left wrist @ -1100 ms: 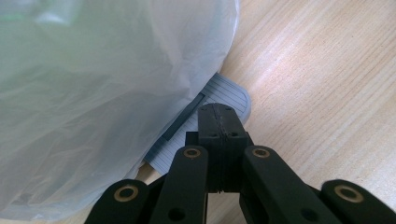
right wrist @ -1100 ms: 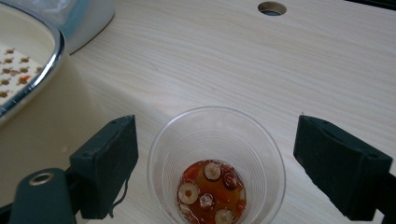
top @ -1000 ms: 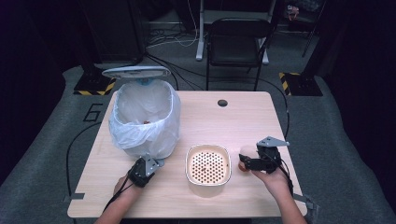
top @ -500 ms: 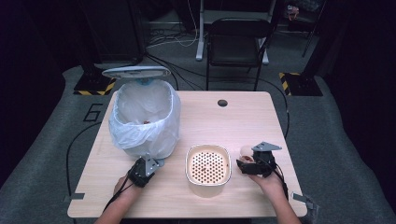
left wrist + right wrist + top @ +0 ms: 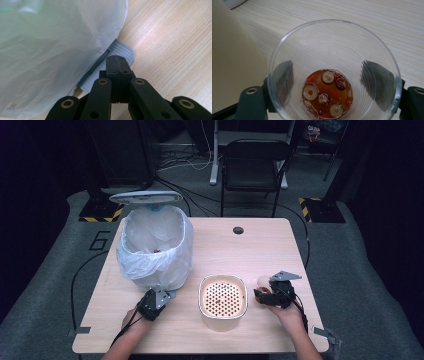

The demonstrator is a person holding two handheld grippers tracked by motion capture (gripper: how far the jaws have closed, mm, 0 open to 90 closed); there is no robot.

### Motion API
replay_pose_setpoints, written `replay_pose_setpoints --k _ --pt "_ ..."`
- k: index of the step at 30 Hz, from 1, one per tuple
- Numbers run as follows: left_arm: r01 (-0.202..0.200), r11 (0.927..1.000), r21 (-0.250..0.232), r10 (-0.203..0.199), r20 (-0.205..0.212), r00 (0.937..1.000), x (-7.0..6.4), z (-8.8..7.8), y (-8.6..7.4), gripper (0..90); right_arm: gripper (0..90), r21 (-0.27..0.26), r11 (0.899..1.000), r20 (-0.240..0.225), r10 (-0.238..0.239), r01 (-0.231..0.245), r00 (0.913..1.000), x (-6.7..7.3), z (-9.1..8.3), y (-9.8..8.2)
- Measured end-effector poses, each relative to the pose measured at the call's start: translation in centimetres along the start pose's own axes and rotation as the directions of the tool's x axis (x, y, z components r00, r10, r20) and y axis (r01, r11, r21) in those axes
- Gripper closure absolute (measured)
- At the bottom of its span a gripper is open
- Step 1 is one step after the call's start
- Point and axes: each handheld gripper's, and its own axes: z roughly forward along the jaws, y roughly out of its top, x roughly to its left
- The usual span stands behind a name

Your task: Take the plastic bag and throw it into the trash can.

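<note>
A clear plastic cup (image 5: 332, 45) stands between the jaws of my right gripper (image 5: 329, 82). It holds a little red-brown liquid with round fruit slices. The jaws have just been closing and their pads lie against the cup's two sides. In the high view this gripper (image 5: 261, 295) and the cup (image 5: 262, 282) are low over the table, right of a cream perforated tub (image 5: 223, 296). My left gripper (image 5: 117, 62) is shut, with its tips resting on the grey ribbed pedal (image 5: 123, 50) of a bin (image 5: 155, 245). The bin is lined with a white bag and its lid (image 5: 145, 196) is up.
The cream tub's wall (image 5: 234, 62) is close on the left of the cup in the right gripper view. The bin's bag (image 5: 55, 50) bulges beside my left gripper (image 5: 158, 297). A round hole (image 5: 238, 230) sits near the table's far edge. A black chair (image 5: 255, 165) stands beyond.
My right gripper has come down a little toward the table beside the tub, with the cup at its jaws. The left gripper and the bin's lid have stayed as they were.
</note>
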Motion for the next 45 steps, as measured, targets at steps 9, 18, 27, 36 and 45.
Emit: replay_pose_setpoints --k 9,18,27,36,45 --pt "-0.003 1.0000 0.004 0.003 0.000 1.0000 0.0 0.0 0.0 90.0 27.9 -0.005 1.000 -0.020 -0.007 0.007 0.9998 0.1 -0.1 0.4" --pt "-0.001 0.9999 0.011 0.001 0.009 1.0000 0.0 -0.1 0.0 90.0 30.5 -0.011 0.999 -0.010 -0.039 0.039 0.9992 0.4 -0.3 0.7" --pt "-0.001 0.9999 0.011 0.001 0.008 1.0000 0.0 -0.1 0.0 90.0 34.1 -0.035 0.997 -0.020 -0.064 0.063 0.9978 0.4 -0.9 1.7" --pt "-0.001 1.0000 0.008 0.001 0.004 1.0000 0.0 -0.1 0.0 90.0 35.9 -0.062 0.991 -0.041 -0.120 0.117 0.9919 0.2 -1.9 4.2" --pt "-0.002 0.9999 0.010 0.002 0.009 1.0000 0.0 -0.1 0.0 90.0 38.1 -0.066 0.971 -0.064 -0.235 0.230 0.9700 0.3 -1.9 7.0"
